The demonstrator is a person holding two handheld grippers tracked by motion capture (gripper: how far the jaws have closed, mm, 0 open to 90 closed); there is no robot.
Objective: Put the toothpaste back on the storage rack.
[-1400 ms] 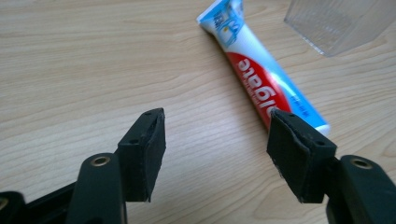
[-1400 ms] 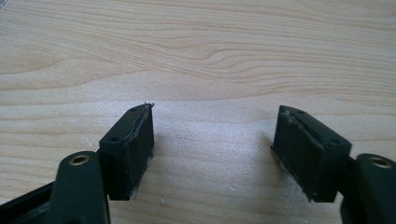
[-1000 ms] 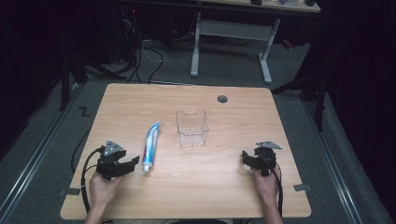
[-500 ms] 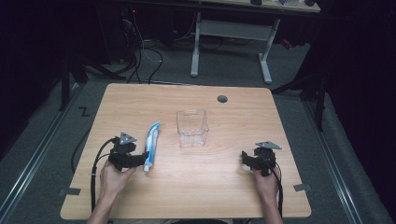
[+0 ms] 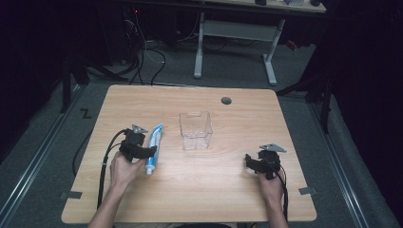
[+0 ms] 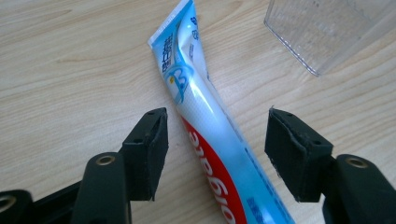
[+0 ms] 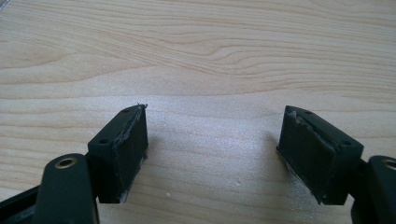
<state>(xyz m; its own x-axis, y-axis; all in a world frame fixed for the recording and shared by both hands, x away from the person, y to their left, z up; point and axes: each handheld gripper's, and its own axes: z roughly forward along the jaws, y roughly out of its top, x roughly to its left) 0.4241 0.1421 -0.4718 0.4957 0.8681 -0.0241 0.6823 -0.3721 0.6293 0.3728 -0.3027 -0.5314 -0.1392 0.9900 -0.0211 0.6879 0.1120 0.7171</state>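
Observation:
A blue, white and red toothpaste tube (image 5: pixel 153 146) lies flat on the wooden table (image 5: pixel 214 190), cap end toward me. My left gripper (image 5: pixel 150 153) is open and straddles its lower half. In the left gripper view the tube (image 6: pixel 205 116) runs between the two black pads (image 6: pixel 149 144), with a gap on each side. A clear plastic box (image 5: pixel 195 130) stands upright just right of the tube; its corner (image 6: pixel 322 32) is at the top right of the left gripper view. At the table's right, my right gripper (image 5: pixel 249 160) is open over bare wood, with nothing between its fingers (image 7: pixel 212 121).
A round grey cable hole (image 5: pixel 226 100) sits near the table's far edge. Black cables trail from both grippers over the near edge. Beyond the table are a white desk frame (image 5: pixel 199 47), floor cables and dark surroundings.
My left gripper has moved right across the table, from beside the tube to straddling it. The right gripper, the tube and the box have not moved.

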